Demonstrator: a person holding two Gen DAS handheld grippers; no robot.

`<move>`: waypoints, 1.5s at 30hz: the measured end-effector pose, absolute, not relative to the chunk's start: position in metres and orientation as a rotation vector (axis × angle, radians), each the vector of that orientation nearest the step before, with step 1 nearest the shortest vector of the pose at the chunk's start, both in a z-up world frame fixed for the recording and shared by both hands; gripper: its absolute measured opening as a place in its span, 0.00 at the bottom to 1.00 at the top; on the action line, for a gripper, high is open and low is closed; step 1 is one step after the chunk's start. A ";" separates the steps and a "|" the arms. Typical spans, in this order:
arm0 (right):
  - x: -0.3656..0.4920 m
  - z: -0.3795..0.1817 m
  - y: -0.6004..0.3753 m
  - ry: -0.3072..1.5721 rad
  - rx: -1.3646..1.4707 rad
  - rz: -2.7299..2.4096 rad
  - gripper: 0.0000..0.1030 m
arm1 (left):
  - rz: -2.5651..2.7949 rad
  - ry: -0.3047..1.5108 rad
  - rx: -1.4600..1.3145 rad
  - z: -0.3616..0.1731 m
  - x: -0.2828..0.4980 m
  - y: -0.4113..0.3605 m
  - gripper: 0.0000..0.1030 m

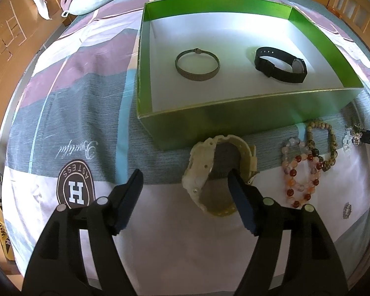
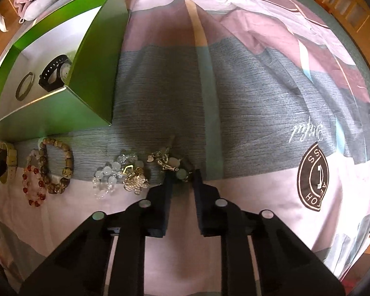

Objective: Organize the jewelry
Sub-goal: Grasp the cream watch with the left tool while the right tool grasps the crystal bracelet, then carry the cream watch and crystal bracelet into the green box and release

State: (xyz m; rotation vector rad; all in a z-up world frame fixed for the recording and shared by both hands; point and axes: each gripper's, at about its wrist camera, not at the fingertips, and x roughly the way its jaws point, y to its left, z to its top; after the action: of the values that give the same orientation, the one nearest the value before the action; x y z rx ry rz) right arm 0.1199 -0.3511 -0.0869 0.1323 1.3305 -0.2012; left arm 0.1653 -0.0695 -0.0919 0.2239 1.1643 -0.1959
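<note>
Spread over the bed, a patchwork quilt [image 1: 91, 103] carries a green box [image 1: 234, 120] already holding a bangle [image 1: 197, 65] and a black watch [image 1: 281, 65]. My left gripper [image 1: 185, 181] stands wide open, one finger threaded inside the loop of the cream watch [image 1: 209, 170] lying just before the box. My right gripper [image 2: 181, 176] is nearly closed around a small gold trinket [image 2: 169, 161]; whether it truly grips, I cannot tell. Next, I judge, the left must close on the strap and lift it into the box.
</note>
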 end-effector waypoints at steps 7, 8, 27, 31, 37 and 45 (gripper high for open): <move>0.110 -0.078 -0.372 1.335 0.220 -0.236 0.08 | -0.196 1.154 0.229 -0.091 0.165 -0.069 0.70; 0.108 -0.077 -0.374 1.335 0.221 -0.241 0.08 | -0.194 1.156 0.230 -0.091 0.165 -0.069 0.70; 0.062 -0.010 -0.355 1.222 0.311 -0.075 0.05 | -0.212 1.181 0.248 -0.109 0.170 -0.074 0.19; 0.066 -0.020 -0.351 1.248 0.299 -0.082 0.05 | -0.217 1.182 0.239 -0.107 0.165 -0.078 0.19; 0.068 -0.030 -0.349 1.272 0.289 -0.084 0.05 | -0.209 1.187 0.207 -0.103 0.162 -0.066 0.19; 0.069 -0.036 -0.344 1.289 0.282 -0.079 0.05 | -0.207 1.149 0.221 -0.091 0.140 -0.062 0.19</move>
State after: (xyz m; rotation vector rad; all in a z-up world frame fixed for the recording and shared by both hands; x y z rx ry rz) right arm 0.0694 -0.3442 -0.0362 0.2823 1.2892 -0.0791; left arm 0.1397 -0.0624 -0.0915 0.2212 1.1485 -0.2074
